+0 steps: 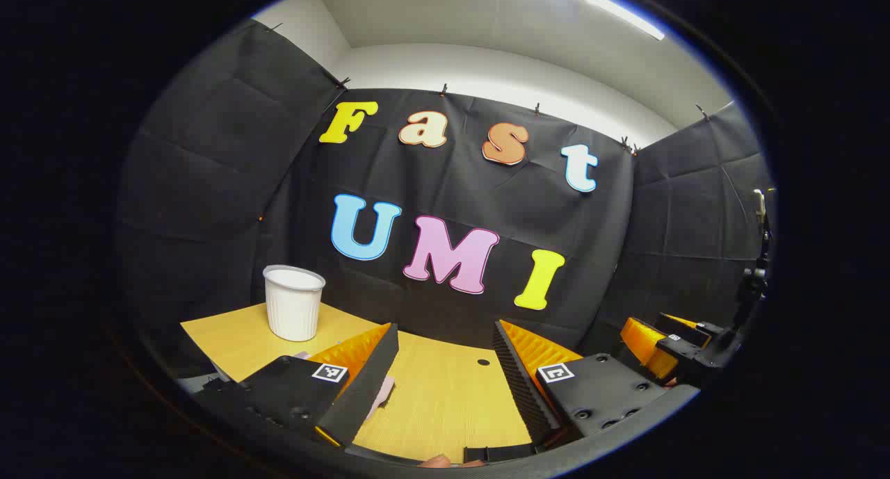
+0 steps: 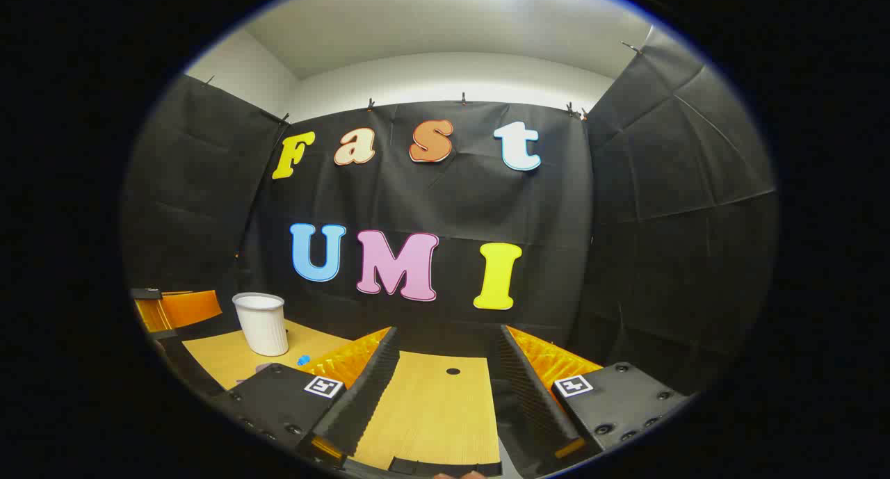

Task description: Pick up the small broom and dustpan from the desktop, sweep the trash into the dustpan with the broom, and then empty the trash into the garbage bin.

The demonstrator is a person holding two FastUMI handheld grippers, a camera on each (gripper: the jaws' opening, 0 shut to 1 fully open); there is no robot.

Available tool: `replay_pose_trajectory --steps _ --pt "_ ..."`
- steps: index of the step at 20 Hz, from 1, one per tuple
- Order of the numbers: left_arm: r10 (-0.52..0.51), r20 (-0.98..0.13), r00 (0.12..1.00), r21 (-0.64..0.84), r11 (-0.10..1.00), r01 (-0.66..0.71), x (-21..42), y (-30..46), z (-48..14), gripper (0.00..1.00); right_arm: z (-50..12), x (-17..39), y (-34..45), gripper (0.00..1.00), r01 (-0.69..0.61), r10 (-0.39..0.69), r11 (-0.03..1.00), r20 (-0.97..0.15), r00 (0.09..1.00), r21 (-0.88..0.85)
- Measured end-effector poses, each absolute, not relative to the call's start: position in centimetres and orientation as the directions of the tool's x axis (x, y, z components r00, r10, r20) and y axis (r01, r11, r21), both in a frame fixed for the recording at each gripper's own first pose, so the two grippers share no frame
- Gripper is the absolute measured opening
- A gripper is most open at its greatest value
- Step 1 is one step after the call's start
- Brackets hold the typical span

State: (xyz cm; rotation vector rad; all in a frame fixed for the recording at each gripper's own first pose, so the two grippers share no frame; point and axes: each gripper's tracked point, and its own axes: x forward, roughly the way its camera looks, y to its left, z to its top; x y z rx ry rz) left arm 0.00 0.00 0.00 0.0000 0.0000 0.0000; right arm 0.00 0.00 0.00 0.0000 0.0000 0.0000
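A white ribbed garbage bin (image 1: 293,312) stands upright at the back left of the wooden desktop (image 1: 445,402), close to the black wall. My left gripper (image 1: 445,329) hovers above the desk to the right of the bin, open, with bare wood between its fingers. A pale pink scrap (image 1: 382,393) lies on the desk just beside its left finger. In the right gripper view the same bin (image 2: 263,322) sits far left, with a small blue scrap (image 2: 303,360) on the desk near its foot. My right gripper (image 2: 446,333) is open over bare desktop (image 2: 431,416).
A small round hole (image 2: 452,371) marks the desk ahead of the right gripper, and the same hole (image 1: 483,361) lies ahead of the left one. The right gripper (image 1: 660,347) hangs at the far right of the left gripper view. Black cloth walls close in the desk.
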Motion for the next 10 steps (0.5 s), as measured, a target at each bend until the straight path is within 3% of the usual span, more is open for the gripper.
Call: replay_pose_trajectory --steps 1,10 --pt "-0.002 0.003 1.0 0.001 1.0 0.002 -0.05 -0.07 0.12 0.84 0.04 0.0 -0.09 0.94 0.003 -0.003 1.0 0.001 1.0 0.001" --pt "-0.016 0.012 1.0 0.02 1.0 0.016 -0.04 -0.97 0.2 0.84 0.14 -0.49 -0.89 0.91 0.023 -0.023 1.0 -0.002 1.0 0.009"
